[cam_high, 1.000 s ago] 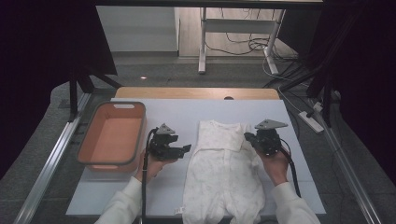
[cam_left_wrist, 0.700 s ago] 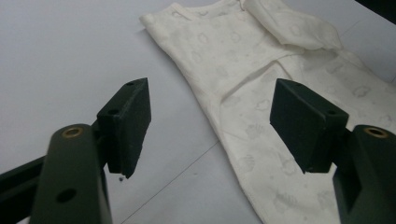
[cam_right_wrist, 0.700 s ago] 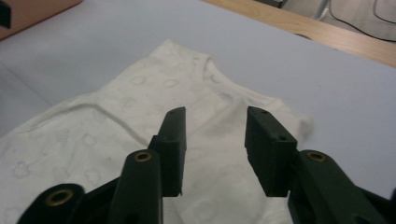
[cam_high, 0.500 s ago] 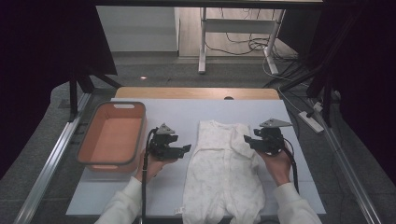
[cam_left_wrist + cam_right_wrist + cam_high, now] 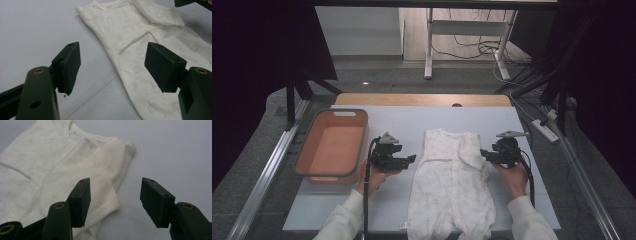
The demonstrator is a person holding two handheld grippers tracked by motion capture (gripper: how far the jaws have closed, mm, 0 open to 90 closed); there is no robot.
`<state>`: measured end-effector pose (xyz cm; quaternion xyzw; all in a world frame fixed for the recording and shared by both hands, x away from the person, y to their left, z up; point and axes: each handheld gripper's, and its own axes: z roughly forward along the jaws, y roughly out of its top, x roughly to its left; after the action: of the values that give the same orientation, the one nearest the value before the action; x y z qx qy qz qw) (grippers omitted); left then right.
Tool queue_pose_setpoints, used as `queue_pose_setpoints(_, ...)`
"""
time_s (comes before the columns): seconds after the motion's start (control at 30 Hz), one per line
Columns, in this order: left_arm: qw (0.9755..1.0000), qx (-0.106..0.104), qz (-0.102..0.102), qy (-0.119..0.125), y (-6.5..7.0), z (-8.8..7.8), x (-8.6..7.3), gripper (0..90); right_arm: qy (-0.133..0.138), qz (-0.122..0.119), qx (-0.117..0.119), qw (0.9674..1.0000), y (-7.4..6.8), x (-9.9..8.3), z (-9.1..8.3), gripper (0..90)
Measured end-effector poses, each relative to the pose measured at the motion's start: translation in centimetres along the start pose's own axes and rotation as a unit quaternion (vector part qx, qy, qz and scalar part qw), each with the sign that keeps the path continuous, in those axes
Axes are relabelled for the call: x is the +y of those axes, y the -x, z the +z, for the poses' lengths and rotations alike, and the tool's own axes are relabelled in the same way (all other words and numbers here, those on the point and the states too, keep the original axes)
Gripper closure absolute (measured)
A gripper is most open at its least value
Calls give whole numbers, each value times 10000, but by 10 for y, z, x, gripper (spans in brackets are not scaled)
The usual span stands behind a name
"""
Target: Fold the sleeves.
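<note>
A white baby onesie [image 5: 452, 185] lies flat on the table, neck away from me. Its right sleeve [image 5: 473, 149] is folded inward over the chest. My left gripper [image 5: 412, 159] hovers just left of the garment, open, with bare table and the garment's edge [image 5: 140, 37] beyond its jaws. My right gripper [image 5: 484, 154] is at the garment's right edge. Its jaws have just been opening and stand open with nothing between them [image 5: 115, 200]. The folded sleeve [image 5: 100, 187] lies below and just beyond its left jaw.
An empty orange basket [image 5: 349, 113] stands on the table's left side, close to my left hand. The white tabletop [image 5: 512, 125] stretches bare behind and to the right of the garment. Dark frame legs and cables stand on the floor beyond.
My right gripper has shifted a little to the right, off the garment's edge. The left gripper has kept still.
</note>
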<state>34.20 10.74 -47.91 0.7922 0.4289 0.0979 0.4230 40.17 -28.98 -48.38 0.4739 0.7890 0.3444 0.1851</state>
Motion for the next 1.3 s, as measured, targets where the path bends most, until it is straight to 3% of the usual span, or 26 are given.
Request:
queue_pose_setpoints(0.33, 10000, -12, 8, -13, 1, 1, 0, 294, -167, -71, 65, 9998, -3, -2, 7, 404)
queue_pose_setpoints(0.77, 10000, -23, 14, -67, 1, 2, 0, 290, -440, -131, -66, 9989, -1, -11, 20, 423)
queue_pose_setpoints(1.0, 10000, -20, 23, -74, 1, 2, 0, 290, -542, -230, -147, 9982, -1, -13, 23, 532)
queue_pose_setpoints(1.23, 10000, -17, 18, -79, 1, 3, -1, 290, -476, -433, -107, 9979, -4, -12, 20, 782)
queue_pose_setpoints(1.27, 10000, -17, 18, -79, 1, 3, -1, 290, -476, -433, -107, 9979, -4, -12, 20, 782)
queue_pose_setpoints(1.3, 10000, -15, 24, -79, 1, 3, -1, 291, -451, -436, -15, 9980, -4, -12, 18, 847)
